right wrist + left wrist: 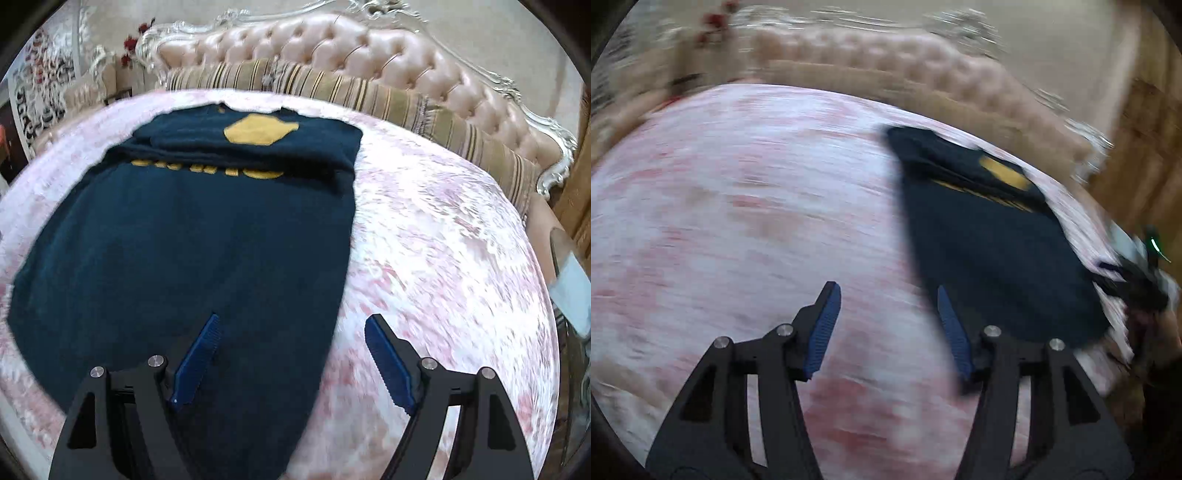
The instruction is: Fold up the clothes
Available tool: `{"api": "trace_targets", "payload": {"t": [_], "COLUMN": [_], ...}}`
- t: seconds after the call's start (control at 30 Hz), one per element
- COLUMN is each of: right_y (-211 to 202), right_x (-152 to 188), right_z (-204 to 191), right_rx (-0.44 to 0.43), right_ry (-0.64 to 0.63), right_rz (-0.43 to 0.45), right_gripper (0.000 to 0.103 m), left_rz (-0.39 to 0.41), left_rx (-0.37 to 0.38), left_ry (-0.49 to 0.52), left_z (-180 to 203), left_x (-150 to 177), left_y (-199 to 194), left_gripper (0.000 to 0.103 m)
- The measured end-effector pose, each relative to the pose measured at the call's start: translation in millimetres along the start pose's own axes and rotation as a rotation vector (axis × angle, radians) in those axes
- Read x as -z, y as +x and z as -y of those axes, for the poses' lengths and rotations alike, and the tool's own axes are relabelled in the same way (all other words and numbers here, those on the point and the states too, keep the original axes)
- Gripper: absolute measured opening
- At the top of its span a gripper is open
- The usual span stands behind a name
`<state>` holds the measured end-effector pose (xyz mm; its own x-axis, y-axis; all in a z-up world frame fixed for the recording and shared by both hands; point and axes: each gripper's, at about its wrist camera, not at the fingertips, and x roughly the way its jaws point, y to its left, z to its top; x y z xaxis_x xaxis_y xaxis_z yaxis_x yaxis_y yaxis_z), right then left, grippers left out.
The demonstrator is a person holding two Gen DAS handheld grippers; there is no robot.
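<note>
Both the left gripper [888, 299] and right gripper [291, 328] are spread apart, holding nothing. The navy shirt [192, 236] lies flat on the pink-mottled bed [443, 258], tufted headboard [332, 48] behind.

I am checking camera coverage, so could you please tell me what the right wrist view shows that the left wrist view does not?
Only the right wrist view shows the striped cushions and the yellow patch's full shape. Only the left shows the right tongs at the bed's edge. Both show the navy garment on the pink bedspread, the tufted headboard, and open, empty tongs.
</note>
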<state>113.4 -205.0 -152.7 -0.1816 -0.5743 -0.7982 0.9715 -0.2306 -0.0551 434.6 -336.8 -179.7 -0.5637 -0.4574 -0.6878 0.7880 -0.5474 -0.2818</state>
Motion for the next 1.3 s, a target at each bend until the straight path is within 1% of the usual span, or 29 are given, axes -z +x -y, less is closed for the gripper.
{"api": "trace_targets", "payload": {"t": [0.03,0.07,0.1,0.17,0.23,0.37,0.43,0.5,0.53,0.57,0.6,0.67,0.73,0.9,0.97,1.07,1.17,1.3], "right_y": [-5,-7,-10,-6,-5,-16,-27,-39,-42,-44,-45,-47,-47,-49,-55,-62,-61,-41], "right_x": [5,10,16,27,34,38,44,50,55,61,67,77,84,77,76,78,75,73], "right_z": [-2,-4,-7,-9,-7,-5,5,16,21,26,29,33,32,12,9,10,6,-7], "right_rx": [0.003,0.014,0.027,0.029,0.032,0.05,0.052,0.055,0.054,0.053,0.048,0.036,0.02,-0.012,-0.054,-0.088,-0.16,-0.16], "right_ry": [-0.011,-0.029,-0.049,-0.067,-0.05,-0.041,-0.001,0.041,0.049,0.054,0.063,0.08,0.091,0.053,0.065,0.09,0.13,0.121], "right_rz": [0.003,0.002,0.0,-0.036,-0.033,-0.018,-0.002,0.013,0.006,-0.004,-0.012,-0.024,-0.028,-0.006,0.007,0.008,0.017,-0.016], "right_gripper": [0.081,0.081,0.081,0.081,0.081,0.08,0.08,0.08,0.081,0.081,0.081,0.081,0.081,0.081,0.081,0.081,0.081,0.081], "left_rz": [-0.018,-0.03,-0.038,-0.071,-0.093,-0.093,-0.093,-0.084,-0.079,-0.074,-0.077,-0.076,-0.075,-0.072,-0.07,-0.07,-0.074,-0.072], "left_rx": [0.026,0.04,0.045,0.044,0.028,0.005,0.048,0.055,0.053,0.05,0.049,0.053,0.057,0.065,0.068,0.065,0.063,0.063], "left_ry": [0.017,0.028,0.035,0.055,0.073,0.07,0.051,0.076,0.077,0.075,0.07,0.071,0.072,0.052,0.047,0.055,0.06,0.053], "left_z": [11,18,24,34,38,38,36,38,38,38,37,37,37,34,34,35,35,35], "left_x": [4,8,11,16,21,32,37,41,42,43,43,44,43,44,44,44,43,43], "left_y": [5,8,11,20,26,23,20,17,17,17,17,17,16,17,17,18,18,17], "left_gripper": [0.05,0.041,0.04,0.038,0.038,0.037,0.037,0.036,0.034,0.024,0.019,0.015,0.015,0.014,0.015,0.015,0.015,0.015]}}
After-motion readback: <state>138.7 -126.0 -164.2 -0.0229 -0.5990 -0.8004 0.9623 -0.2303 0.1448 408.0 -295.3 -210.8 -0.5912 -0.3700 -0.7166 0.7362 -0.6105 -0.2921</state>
